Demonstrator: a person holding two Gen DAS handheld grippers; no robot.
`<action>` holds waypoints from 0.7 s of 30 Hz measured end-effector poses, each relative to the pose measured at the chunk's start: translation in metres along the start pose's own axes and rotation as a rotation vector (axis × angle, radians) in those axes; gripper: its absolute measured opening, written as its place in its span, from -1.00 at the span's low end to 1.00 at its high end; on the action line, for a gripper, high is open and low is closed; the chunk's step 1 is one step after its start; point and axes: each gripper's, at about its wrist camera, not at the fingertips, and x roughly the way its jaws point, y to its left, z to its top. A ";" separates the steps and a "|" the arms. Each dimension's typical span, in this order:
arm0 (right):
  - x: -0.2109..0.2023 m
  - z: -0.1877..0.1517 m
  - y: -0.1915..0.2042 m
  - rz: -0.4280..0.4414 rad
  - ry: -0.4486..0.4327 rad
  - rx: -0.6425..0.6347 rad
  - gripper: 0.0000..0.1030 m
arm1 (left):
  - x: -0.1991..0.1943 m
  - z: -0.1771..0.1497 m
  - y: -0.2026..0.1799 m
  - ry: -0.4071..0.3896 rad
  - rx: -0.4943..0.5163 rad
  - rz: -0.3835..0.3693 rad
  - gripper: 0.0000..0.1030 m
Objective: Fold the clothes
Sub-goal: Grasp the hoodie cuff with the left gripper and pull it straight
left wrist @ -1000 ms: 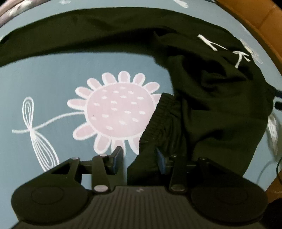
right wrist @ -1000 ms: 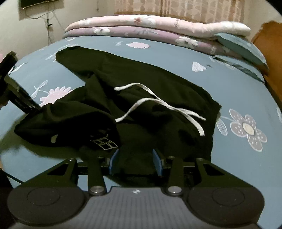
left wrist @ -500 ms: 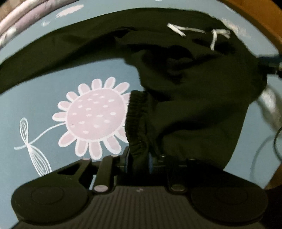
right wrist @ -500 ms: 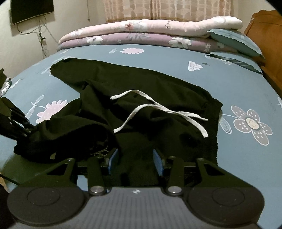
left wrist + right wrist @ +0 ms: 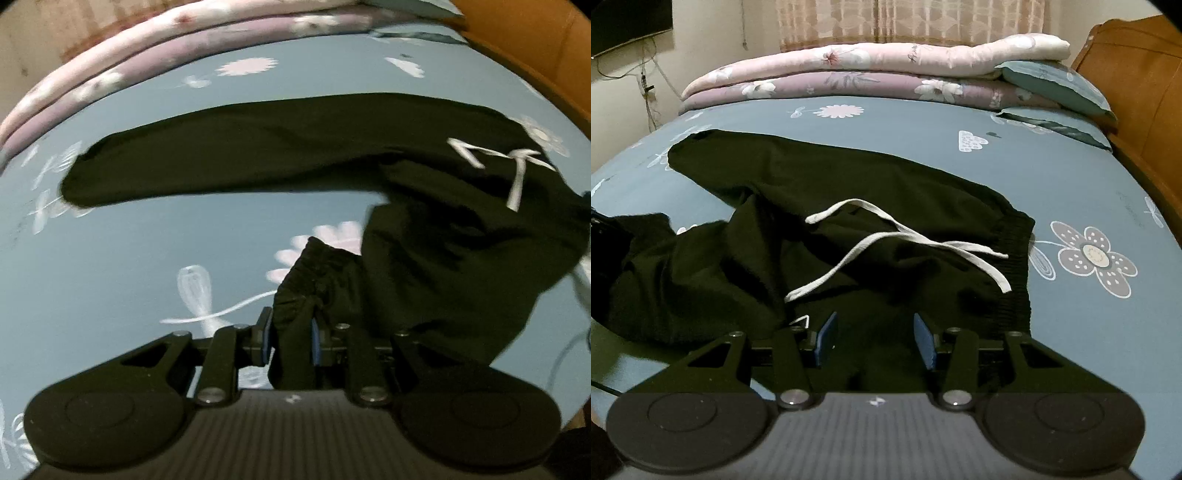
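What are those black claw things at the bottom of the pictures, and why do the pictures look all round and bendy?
Each black claw is a hand-held gripper: a person holds one in each hand, like big tongs. A small camera sits on each one and looks out along its two fingers. Its wide lens bends the picture.

The left view shows the left hand-held gripper. The right view shows the right hand-held gripper.

On the blue flowered bedsheet lies a pair of black jogging trousers with a white drawstring. Folded pink quilts are stacked at the far side.

The left one has just closed on the ribbed cuff of one trouser leg and pinches it. The right one is open, with black cloth between its fingers, not squeezed.
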 end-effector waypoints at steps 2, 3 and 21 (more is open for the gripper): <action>0.001 0.003 0.007 -0.007 0.007 -0.004 -0.02 | -0.003 -0.006 0.020 -0.005 -0.025 0.019 -0.65; 0.002 0.004 0.011 -0.014 0.009 -0.007 -0.02 | -0.003 -0.008 0.027 -0.008 -0.034 0.026 -0.65; 0.010 0.033 0.078 -0.076 0.042 -0.040 0.00 | -0.019 -0.045 0.156 -0.067 -0.173 0.201 -0.65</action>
